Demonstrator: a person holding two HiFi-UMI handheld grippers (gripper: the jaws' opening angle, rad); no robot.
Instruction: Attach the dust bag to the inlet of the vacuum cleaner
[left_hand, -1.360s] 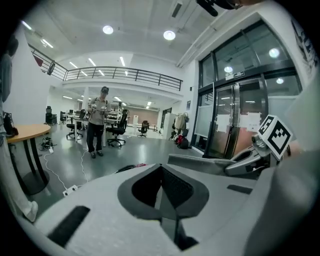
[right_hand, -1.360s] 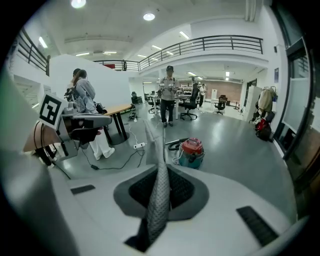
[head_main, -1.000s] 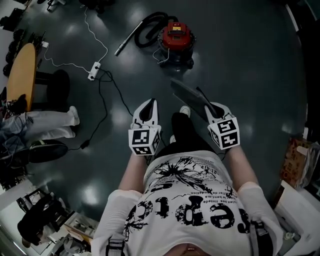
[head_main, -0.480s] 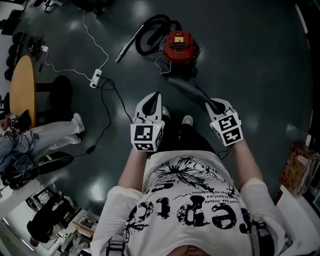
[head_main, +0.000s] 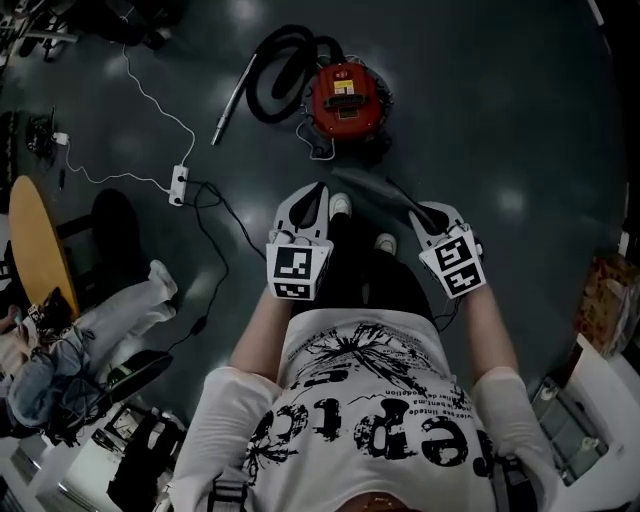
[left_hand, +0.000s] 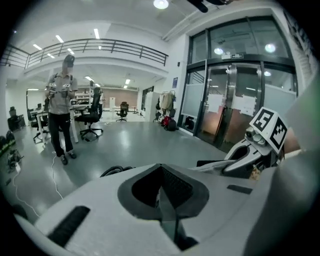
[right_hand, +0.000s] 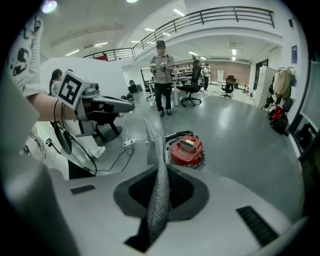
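The dust bag (head_main: 372, 188) is a flat grey sheet, held at one end by the right tongs (head_main: 424, 210), which are closed on it. Its long axis runs from these tongs toward the red vacuum cleaner (head_main: 343, 97), and its free end stops a little short of the machine, on the person's side. The right gripper view shows the dust bag (right_hand: 159, 187) edge-on, as a thin strip that rises from between the tongs just beside the vacuum cleaner (right_hand: 187, 149). The left tongs (head_main: 317, 190) are near the vacuum cleaner too, on its near side, closed fully with nothing between them; the left gripper view shows this plainly (left_hand: 162, 190). A black hose (head_main: 268, 72) lies coiled against the left of the vacuum cleaner. Further left of it, a white power strip (head_main: 179, 184) lies on the floor (head_main: 520, 110) with cables. Only the gripper views show a person (right_hand: 161, 75) standing beyond the vacuum cleaner. Only the head view shows the person's shoes (head_main: 341, 205) just before it.
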